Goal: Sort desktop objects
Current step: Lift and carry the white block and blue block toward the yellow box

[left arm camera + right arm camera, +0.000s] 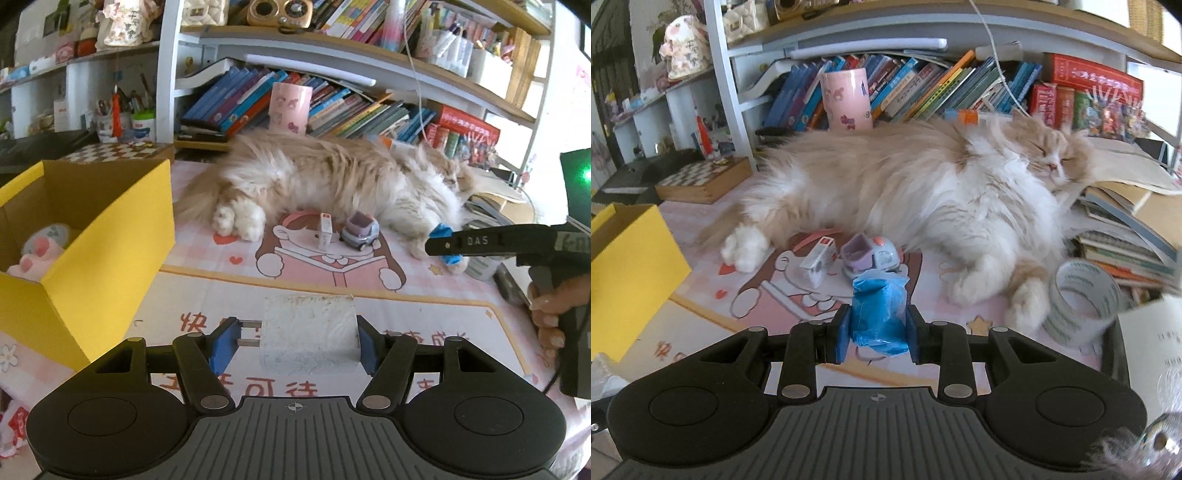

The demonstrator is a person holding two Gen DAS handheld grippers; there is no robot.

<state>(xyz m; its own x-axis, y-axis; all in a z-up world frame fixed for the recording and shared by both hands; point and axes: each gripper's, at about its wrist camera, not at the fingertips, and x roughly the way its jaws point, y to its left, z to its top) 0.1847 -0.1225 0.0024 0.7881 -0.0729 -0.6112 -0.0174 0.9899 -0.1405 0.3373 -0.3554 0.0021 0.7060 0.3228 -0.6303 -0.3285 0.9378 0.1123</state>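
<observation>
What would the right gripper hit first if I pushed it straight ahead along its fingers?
Probably the small toy car, just beyond the blue packet clamped in the right gripper. The cat lies behind it. Depth is hard to judge through the fisheye.

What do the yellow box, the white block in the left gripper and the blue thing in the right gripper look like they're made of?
Yellow box: likely cardboard, matte, with a brown unprinted inside. White block with two metal prongs: looks like hard plastic, scuffed and dull. Blue thing: a thin crinkled wrapper or film, slightly glossy; plastic or foil, hard to tell.
</observation>
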